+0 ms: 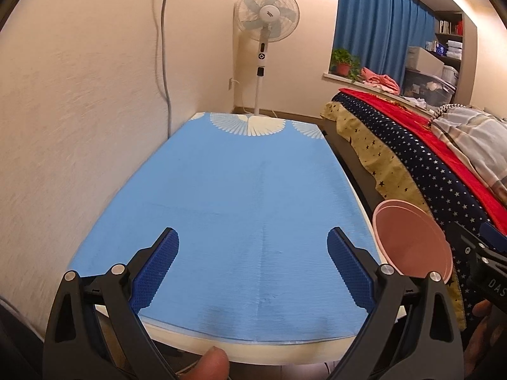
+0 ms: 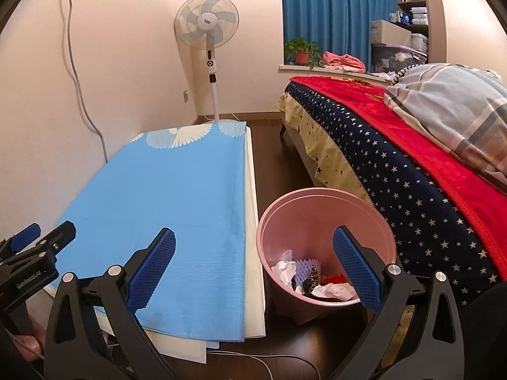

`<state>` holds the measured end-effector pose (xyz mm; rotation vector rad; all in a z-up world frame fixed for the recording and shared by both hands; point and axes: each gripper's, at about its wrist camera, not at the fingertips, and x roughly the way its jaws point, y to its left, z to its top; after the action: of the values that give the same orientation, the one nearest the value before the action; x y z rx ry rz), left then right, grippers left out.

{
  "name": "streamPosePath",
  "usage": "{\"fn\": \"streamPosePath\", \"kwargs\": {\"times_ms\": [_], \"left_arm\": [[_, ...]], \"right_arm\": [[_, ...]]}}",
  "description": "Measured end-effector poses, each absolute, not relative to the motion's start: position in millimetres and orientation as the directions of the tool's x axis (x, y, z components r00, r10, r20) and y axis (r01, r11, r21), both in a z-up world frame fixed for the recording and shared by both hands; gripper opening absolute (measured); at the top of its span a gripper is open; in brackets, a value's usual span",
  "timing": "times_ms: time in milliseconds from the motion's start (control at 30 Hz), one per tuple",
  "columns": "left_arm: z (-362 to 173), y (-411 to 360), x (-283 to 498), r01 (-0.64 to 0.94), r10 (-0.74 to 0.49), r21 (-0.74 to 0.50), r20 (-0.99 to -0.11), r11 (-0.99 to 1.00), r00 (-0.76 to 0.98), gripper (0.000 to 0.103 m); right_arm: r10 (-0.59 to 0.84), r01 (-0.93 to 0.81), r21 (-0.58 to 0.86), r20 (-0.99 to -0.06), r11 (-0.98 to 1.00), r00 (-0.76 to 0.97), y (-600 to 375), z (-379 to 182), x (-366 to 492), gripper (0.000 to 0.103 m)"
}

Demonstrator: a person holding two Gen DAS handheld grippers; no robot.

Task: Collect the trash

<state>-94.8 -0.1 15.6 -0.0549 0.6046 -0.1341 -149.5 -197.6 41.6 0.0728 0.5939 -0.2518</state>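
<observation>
both grippers, left gripper [image 1: 253,266] and right gripper [image 2: 253,266], gape wide, holding nothing; pink bin [image 2: 326,221] beside blue-clothed table [image 2: 164,196] contains crumpled trash [image 2: 317,280].

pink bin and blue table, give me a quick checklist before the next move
1. Left tongs open and holding nothing: ok.
2. Right tongs open and holding nothing: ok.
3. Blue cloth-covered table top free of trash: ok in both views.
4. Round pink plastic bin upright on the dark floor between table and bed: ok.
5. Crumpled white paper and other scraps inside the bin, below its rim: ok.
6. Trash left on the floor elsewhere: cannot tell.
</observation>
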Motion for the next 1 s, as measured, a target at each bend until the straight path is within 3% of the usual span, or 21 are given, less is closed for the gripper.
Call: {"fn": "streamPosePath", "kwargs": {"times_ms": [1000], "left_arm": [[10,-11,-89,0.129,-0.139,-0.057,-0.571,0.990,0.809,0.095]], "right_arm": [[-0.229,0.277,-0.005,-0.574,0.961,0.786,-205,35,-135,0.098]]}}
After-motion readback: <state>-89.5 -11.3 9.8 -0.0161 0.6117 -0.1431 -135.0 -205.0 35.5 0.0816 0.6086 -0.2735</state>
